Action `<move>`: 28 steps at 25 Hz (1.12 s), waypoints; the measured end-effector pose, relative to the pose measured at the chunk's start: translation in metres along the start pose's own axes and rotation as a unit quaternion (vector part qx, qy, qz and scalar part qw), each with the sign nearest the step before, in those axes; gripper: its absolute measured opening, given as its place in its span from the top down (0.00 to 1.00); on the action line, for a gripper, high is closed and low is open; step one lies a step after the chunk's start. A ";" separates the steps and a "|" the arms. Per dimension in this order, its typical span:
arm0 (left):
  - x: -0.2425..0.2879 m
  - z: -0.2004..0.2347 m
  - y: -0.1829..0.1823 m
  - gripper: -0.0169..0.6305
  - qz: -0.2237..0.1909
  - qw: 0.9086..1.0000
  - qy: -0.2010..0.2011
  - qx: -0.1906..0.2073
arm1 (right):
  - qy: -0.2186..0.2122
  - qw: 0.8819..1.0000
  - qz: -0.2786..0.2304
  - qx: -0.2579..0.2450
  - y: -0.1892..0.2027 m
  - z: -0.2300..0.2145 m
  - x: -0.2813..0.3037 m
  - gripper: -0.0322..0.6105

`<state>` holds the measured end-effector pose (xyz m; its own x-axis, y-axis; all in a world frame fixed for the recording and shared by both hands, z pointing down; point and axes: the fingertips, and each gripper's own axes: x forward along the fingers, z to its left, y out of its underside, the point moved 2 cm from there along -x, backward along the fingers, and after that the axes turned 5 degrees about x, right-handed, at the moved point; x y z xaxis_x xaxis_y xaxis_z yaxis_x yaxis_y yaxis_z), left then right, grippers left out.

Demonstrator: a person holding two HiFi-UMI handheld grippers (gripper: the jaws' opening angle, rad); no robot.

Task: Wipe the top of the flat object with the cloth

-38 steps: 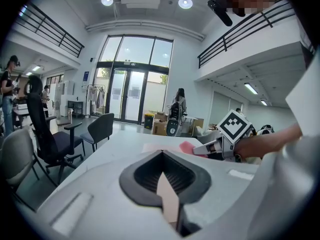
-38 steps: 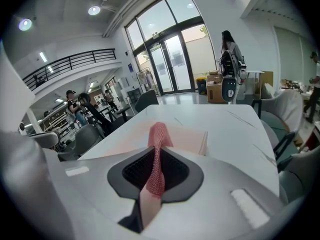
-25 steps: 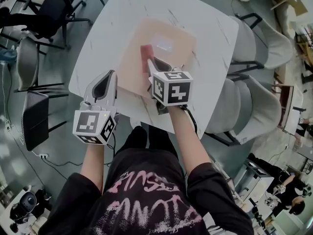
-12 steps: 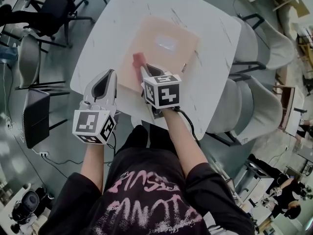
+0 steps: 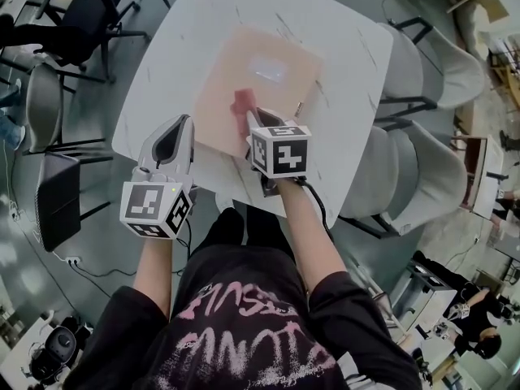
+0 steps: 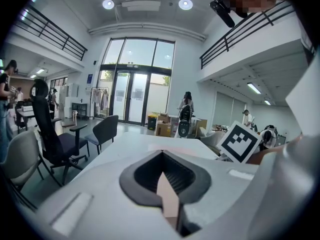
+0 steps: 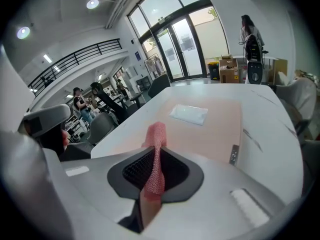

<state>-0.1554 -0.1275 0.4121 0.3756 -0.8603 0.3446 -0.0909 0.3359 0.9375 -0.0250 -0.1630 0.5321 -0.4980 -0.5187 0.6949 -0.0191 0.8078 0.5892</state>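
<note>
On the white table point(image 5: 349, 47) in front of me lies the flat pink object point(image 5: 244, 63), with a pale rectangular patch point(image 5: 268, 69) toward its far end. My right gripper point(image 5: 258, 117) is over its near part, jaws pinched tight on the pink cloth point(image 5: 242, 101). In the right gripper view the cloth point(image 7: 156, 139) stands up as a narrow folded strip between the closed pads and pokes out past the tips over the flat object point(image 7: 215, 129); I cannot tell whether it is pressed against the surface. My left gripper point(image 5: 172, 132) is over the table's near-left edge, just beside the flat object's near corner, and in the left gripper view its jaws are drawn together with nothing between them. Two grey chairs point(image 5: 422, 71) stand along the table's right side.
</note>
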 end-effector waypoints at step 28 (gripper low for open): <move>0.014 -0.024 -0.003 0.97 -0.001 0.999 0.032 0.006 | 0.092 0.995 -0.009 0.036 0.011 -0.083 -0.043 0.86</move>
<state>-0.1275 -0.1315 0.4128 0.4339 -0.8349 0.3386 -0.1000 0.3288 0.9391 0.0682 -0.1551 0.5424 -0.3309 -0.5703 0.7518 -0.0910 0.8123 0.5761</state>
